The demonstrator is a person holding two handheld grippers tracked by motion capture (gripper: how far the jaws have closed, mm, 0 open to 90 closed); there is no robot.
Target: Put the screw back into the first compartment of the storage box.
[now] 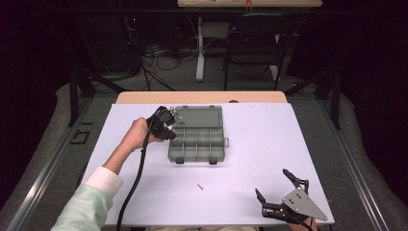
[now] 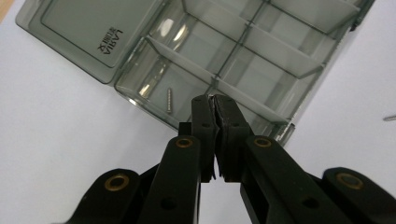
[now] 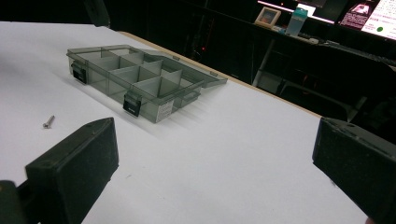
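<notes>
White tabletop [image 1: 250, 144] fills your workspace, with a dark room, a chair and cables beyond its far edge. On it sits a smoky grey compartment organizer box [image 1: 197, 139], lid folded flat open behind the tray. Your left gripper [image 2: 215, 100] hovers over the box's left end, jaws pinched together; something thin and bright glints at the tips, possibly a small screw, but the left gripper view is too tight to be sure. Just past those tips, one pin-like screw in the box [image 2: 169, 100] lies in the corner compartment nearest the lid hinge. Another loose screw [image 1: 200, 186] rests on the bare table in front of the box, well apart from it, also seen in the right gripper view [image 3: 48, 122]. Your right gripper [image 1: 278, 186] rests near the table's front right corner, jaws spread wide and holding nothing. Judging from this, you're sorting screws into the compartments, at the drop-off step. Next, ease the left jaws apart over that compartment if you are carrying one, then go for the loose screw with a low, flat pinch along its shaft.
</notes>
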